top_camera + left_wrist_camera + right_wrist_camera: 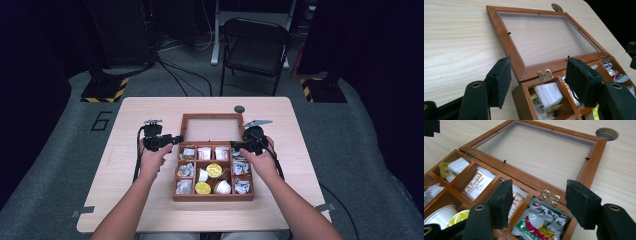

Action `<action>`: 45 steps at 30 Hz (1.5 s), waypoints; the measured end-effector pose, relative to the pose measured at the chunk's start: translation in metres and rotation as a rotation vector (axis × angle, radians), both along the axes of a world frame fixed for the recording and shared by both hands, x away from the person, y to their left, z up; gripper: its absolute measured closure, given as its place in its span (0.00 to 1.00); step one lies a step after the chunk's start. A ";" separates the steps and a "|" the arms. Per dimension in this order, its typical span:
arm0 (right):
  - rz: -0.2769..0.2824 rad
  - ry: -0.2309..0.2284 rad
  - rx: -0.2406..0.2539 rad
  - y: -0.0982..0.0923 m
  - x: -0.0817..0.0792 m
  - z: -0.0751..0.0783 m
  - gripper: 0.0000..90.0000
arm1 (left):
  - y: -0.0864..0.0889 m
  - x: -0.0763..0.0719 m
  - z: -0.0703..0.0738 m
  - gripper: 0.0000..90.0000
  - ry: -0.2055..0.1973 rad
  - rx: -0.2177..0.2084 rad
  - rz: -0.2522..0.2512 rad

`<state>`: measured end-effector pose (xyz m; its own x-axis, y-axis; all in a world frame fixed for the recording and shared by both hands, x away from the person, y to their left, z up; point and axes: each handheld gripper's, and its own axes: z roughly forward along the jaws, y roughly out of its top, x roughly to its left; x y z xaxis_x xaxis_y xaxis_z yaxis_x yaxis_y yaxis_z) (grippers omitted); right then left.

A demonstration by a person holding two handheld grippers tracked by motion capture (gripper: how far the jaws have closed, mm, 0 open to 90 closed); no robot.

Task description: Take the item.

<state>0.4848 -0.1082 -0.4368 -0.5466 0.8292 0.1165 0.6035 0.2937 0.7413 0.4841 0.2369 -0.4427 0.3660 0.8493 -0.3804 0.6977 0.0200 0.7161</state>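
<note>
A wooden compartment box [213, 197] stands mid-table, its glass-paned lid [212, 116] lying open flat behind it. Tea bags, sachets and yellow-lidded cups [214, 170] fill the compartments. My left gripper [167, 141] is open at the box's back left corner, and in the left gripper view its open gripper [539, 82] straddles the left brass hinge [545, 74] without touching it. My right gripper [240, 146] is open at the back right corner. In the right gripper view it [539, 202] spans the right hinge [550, 196] above a green-and-red packet [544, 222].
A round cable hole [239, 109] sits in the table just behind the lid's right corner. Bare tabletop [125, 165] lies left and right of the box. A black folding chair [255, 47] stands beyond the table's far edge.
</note>
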 end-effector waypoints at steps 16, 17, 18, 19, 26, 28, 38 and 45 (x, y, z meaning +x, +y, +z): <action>0.069 0.006 0.034 0.010 -0.026 -0.003 0.44 | 0.004 -0.028 0.007 0.41 -0.038 -0.022 -0.040; 0.075 0.006 0.039 0.012 -0.028 -0.003 0.44 | 0.004 -0.030 0.007 0.41 -0.040 -0.024 -0.038; 0.085 0.008 0.038 0.013 -0.030 -0.004 0.44 | 0.005 -0.030 0.008 0.41 -0.041 -0.016 -0.044; 0.089 0.007 0.035 0.015 -0.032 -0.005 0.44 | 0.005 -0.031 0.008 0.41 -0.039 -0.016 -0.048; 0.128 0.018 0.011 0.032 -0.046 -0.014 0.44 | 0.016 -0.036 0.009 0.41 -0.044 -0.026 -0.035; 0.136 0.019 0.002 0.036 -0.049 -0.016 0.44 | 0.019 -0.037 0.010 0.41 -0.049 -0.031 -0.025; 0.157 0.043 0.012 0.045 -0.056 -0.024 0.43 | 0.023 -0.042 0.010 0.41 -0.050 -0.029 -0.018; 0.168 0.076 0.006 0.051 -0.058 -0.032 0.42 | 0.022 -0.043 0.009 0.41 -0.044 -0.027 -0.020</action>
<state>0.4264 -0.0573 -0.4685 -0.6669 0.7260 0.1679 0.6010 0.3907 0.6973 0.4413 0.2592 -0.4342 0.3994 0.8315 -0.3860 0.6660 0.0262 0.7455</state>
